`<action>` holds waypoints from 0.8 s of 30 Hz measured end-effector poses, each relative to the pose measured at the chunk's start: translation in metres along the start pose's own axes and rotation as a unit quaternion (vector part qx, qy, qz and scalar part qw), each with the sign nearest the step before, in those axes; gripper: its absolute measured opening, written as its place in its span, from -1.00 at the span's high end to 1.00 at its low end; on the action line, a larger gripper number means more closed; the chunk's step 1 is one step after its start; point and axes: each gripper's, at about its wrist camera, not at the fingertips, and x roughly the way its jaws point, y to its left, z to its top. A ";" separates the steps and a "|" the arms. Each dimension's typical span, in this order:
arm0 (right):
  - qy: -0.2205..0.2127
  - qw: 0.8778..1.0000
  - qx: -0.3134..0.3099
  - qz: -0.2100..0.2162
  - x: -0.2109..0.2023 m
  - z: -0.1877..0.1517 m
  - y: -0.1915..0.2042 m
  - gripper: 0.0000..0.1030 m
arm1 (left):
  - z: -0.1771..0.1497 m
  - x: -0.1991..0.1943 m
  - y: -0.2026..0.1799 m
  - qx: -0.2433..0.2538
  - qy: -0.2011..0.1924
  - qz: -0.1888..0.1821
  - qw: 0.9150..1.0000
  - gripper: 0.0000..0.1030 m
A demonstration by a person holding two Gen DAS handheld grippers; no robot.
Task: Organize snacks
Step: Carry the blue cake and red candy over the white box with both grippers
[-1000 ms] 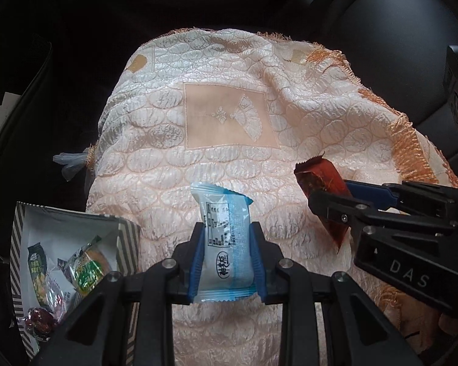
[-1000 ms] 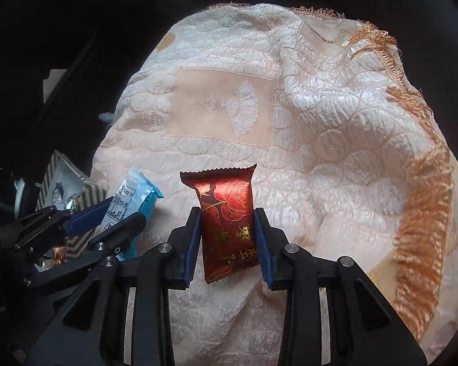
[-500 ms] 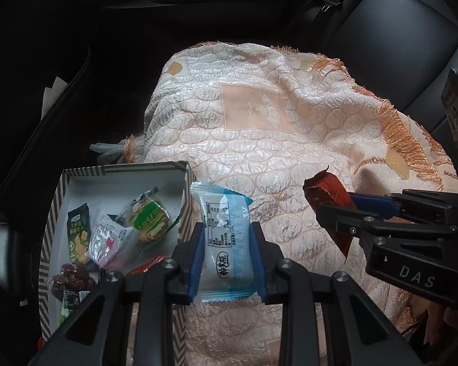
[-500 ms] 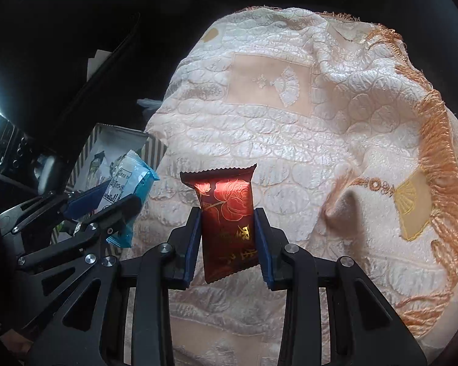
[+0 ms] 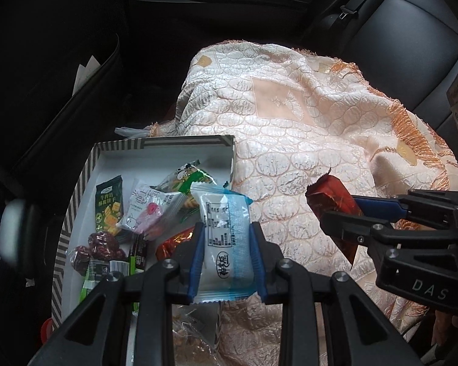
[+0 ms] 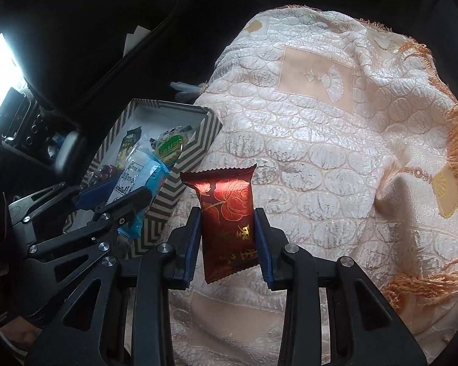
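Packets light, soft, crinkly film. Left gripper (image 5: 226, 257) pinches blue-white packet (image 5: 224, 238) mid-body over striped box (image 5: 76, 201); right gripper (image 6: 227, 247) pinches red packet (image 6: 227, 219) beside box. Slippery; grip flat sides.

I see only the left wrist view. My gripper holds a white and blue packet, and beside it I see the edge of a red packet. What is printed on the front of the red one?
Observer: The right wrist view shows the red packet face on: a gold rose outline and gold characters.
Operator: Is it held firmly?
Observer: Yes, the right gripper is closed on both of its side edges, and it stands upright.
Operator: Is the red packet over the striped box?
Observer: No. In that view it is over the cream cloth, and the striped box lies to its left, where the left gripper holds the white and blue packet.
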 end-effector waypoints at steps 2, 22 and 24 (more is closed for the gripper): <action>0.003 1.000 -0.008 -0.001 0.002 -0.001 0.007 0.37 | -0.003 0.000 0.005 -0.003 0.000 0.002 1.000 0.40; 0.024 0.999 -0.041 0.014 0.022 -0.002 0.060 0.37 | -0.020 -0.002 0.056 -0.037 0.012 0.024 0.999 0.40; 0.024 0.998 -0.048 0.014 0.023 -0.002 0.066 0.37 | -0.020 -0.004 0.061 -0.041 0.011 0.024 0.999 0.40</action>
